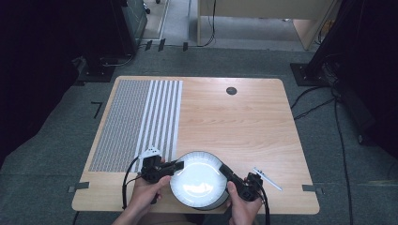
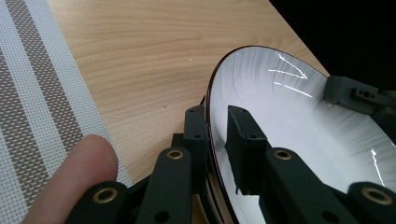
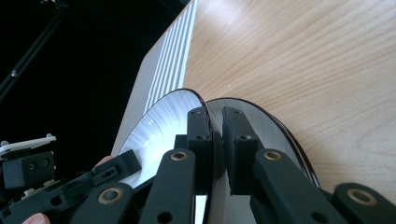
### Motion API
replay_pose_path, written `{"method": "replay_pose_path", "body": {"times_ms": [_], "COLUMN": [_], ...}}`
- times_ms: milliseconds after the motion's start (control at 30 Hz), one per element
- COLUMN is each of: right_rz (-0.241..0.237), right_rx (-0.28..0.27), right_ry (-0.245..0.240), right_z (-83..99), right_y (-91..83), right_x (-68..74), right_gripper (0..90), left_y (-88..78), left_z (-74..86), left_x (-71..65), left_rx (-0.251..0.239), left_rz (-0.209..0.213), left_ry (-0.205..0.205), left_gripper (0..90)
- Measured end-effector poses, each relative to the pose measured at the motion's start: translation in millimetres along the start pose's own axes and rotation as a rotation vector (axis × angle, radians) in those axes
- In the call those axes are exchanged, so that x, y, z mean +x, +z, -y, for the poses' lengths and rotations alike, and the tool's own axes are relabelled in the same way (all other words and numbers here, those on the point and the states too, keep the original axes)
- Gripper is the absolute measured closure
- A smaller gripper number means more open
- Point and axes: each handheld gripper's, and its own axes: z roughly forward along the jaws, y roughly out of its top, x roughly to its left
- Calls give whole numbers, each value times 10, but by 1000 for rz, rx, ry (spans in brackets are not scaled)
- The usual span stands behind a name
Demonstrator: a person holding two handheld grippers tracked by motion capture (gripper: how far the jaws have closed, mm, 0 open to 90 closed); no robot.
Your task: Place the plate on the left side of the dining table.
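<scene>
Two black grippers clamp one round white plate with a dark rim (image 1: 199, 180) at the near edge of the pale wooden table (image 1: 244, 122). Left gripper (image 1: 177, 165) pinches its left rim, right gripper (image 1: 223, 168) its right rim. A striped grey woven placemat (image 1: 136, 122) covers the table's left side.

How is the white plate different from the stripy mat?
The plate is round and shiny white; the mat is rectangular with woven grey and white stripes. The plate is clamped at its rim by the left gripper and right gripper; the mat lies flat, untouched. Both are at the wooden table.
</scene>
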Motion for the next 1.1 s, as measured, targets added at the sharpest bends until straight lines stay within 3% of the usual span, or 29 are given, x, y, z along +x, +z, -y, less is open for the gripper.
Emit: {"method": "replay_pose_path", "body": {"times_ms": [267, 500, 533, 700, 867, 1067, 1100], "right_rz": [-10, -22, -26, -43, -75, -99, -106], "right_rx": [1, 25, 42, 90, 170, 233, 248], "right_ry": [-34, -49, -53, -83, -140, -166, -183], "right_z": [-47, -85, -107, -184, -244, -313, -360], "right_y": [92, 221, 273, 408, 686, 926, 1027], "right_x": [173, 276, 326, 445, 618, 748, 819], "right_gripper": [827, 827, 827, 827, 828, 828, 827], "left_y": [-111, -236, -287, -408, -594, -707, -740], "left_z": [-67, -108, -110, -99, -71, -122, -163], "left_x": [62, 158, 191, 246, 373, 467, 503], "left_rx": [-30, -62, -75, -117, -158, -184, -195], "left_rz": [-8, -23, -27, -57, -110, -149, -163], "left_ry": [-20, -64, -89, -134, -191, -221, -229], "left_gripper": [792, 799, 801, 801, 800, 799, 797]}}
